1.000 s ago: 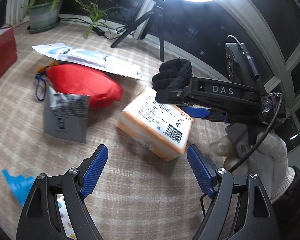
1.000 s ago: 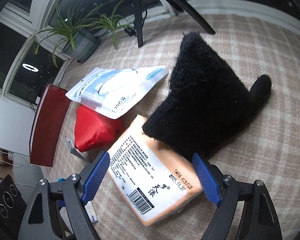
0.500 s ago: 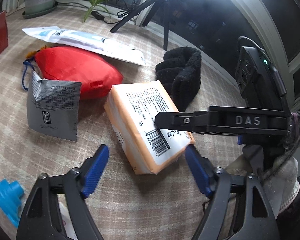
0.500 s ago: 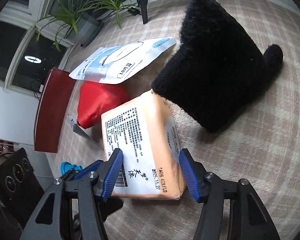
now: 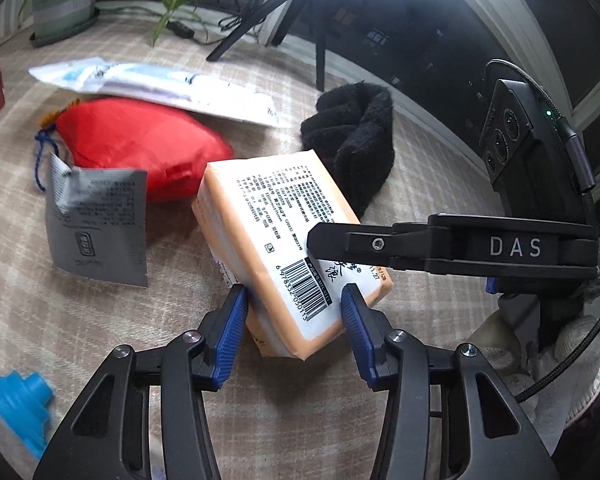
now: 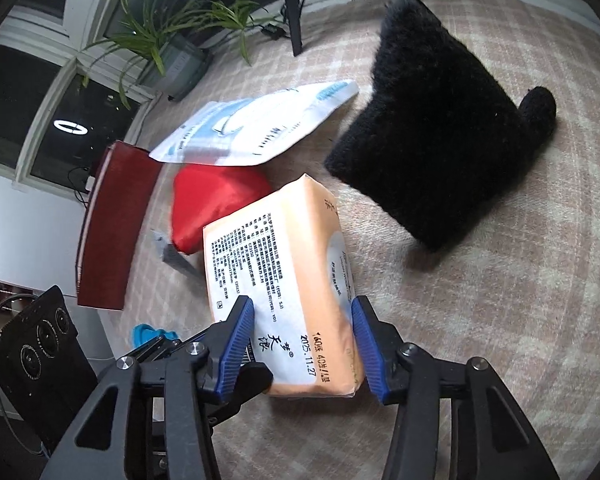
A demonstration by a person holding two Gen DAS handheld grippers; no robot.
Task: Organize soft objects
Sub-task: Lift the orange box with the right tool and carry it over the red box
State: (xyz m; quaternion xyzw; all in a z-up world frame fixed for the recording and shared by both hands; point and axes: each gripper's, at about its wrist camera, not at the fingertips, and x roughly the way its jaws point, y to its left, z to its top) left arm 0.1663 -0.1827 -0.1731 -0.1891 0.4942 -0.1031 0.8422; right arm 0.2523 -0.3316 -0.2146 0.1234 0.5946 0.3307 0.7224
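An orange tissue pack [image 5: 276,224] lies on the checked cloth; it also shows in the right wrist view [image 6: 284,264]. My left gripper [image 5: 294,320] has its blue pads on both sides of the pack's near corner, closed onto it. My right gripper [image 6: 304,336] clamps the pack's other end; one of its fingers [image 5: 380,246] crosses over the pack in the left wrist view. A black fuzzy mitten [image 6: 440,136] lies behind the pack. A red pouch [image 5: 140,148] lies to the left.
A white and blue flat packet [image 5: 152,84], a grey foil sachet [image 5: 100,224] and a blue plastic piece [image 5: 8,404] lie around. A dark red box [image 6: 112,224], a potted plant [image 5: 64,4] and a tripod [image 5: 284,4] stand at the edges.
Both grippers have moved in on the tissue pack and closed from wide open onto it. The pack has turned and its near end is tipped up.
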